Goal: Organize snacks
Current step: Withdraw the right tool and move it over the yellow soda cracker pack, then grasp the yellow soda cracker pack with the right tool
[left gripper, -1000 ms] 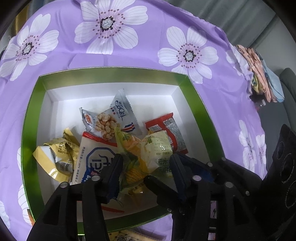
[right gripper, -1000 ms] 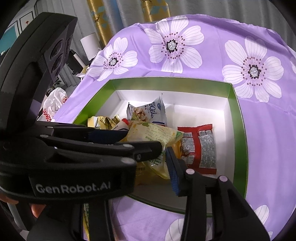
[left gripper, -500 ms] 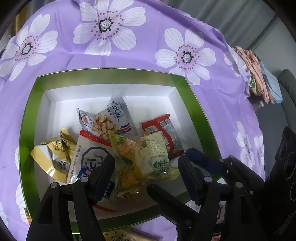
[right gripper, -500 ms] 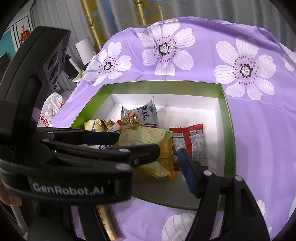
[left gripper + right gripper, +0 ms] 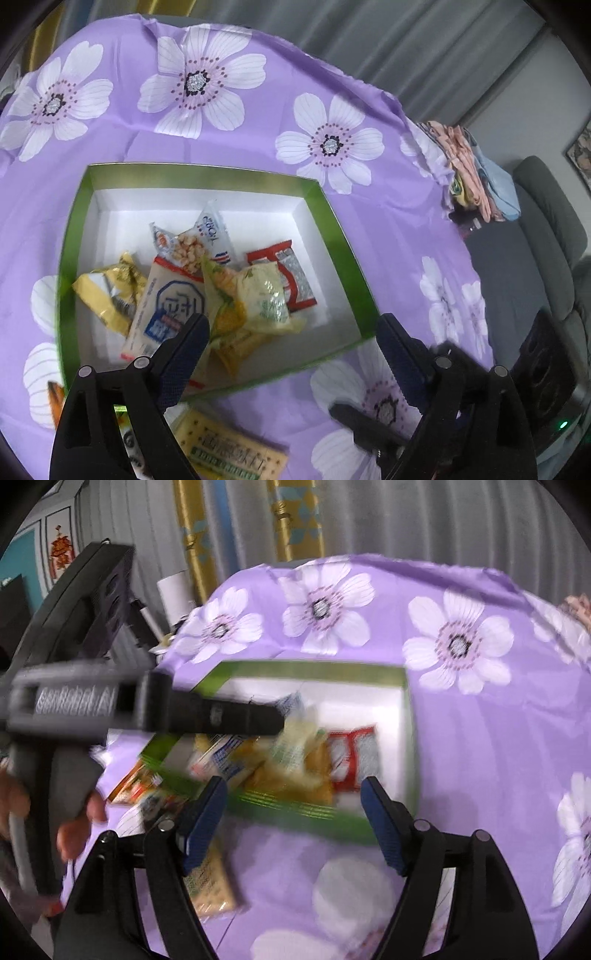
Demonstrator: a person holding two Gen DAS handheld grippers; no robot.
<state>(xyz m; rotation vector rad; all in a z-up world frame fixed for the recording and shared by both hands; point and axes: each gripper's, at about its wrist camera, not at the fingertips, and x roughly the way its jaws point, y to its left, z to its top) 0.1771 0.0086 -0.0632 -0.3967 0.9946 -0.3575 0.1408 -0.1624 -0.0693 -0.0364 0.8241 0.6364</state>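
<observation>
A green box with a white inside [image 5: 332, 221] [image 5: 406, 746] holds several snack packets: a green-yellow corn packet [image 5: 262, 295] on top, a white packet with a blue emblem [image 5: 166, 306], a red packet [image 5: 291, 273], a peanut packet [image 5: 192, 247] and a yellow packet [image 5: 107, 291]. My left gripper [image 5: 291, 343] is open and empty above the box's near edge. My right gripper [image 5: 295, 812] is open and empty, just short of the box. A cracker packet [image 5: 229, 446] [image 5: 207, 882] lies on the cloth in front of the box.
The table wears a purple cloth with white flowers [image 5: 325, 144]. Another snack packet [image 5: 136, 786] lies left of the box. Folded clothes [image 5: 476, 177] sit at the far right edge. The left gripper's body [image 5: 110, 705] crosses the right wrist view.
My left gripper has opened wide, let go of the corn packet in the box, and pulled back. My right gripper has also pulled back from the box.
</observation>
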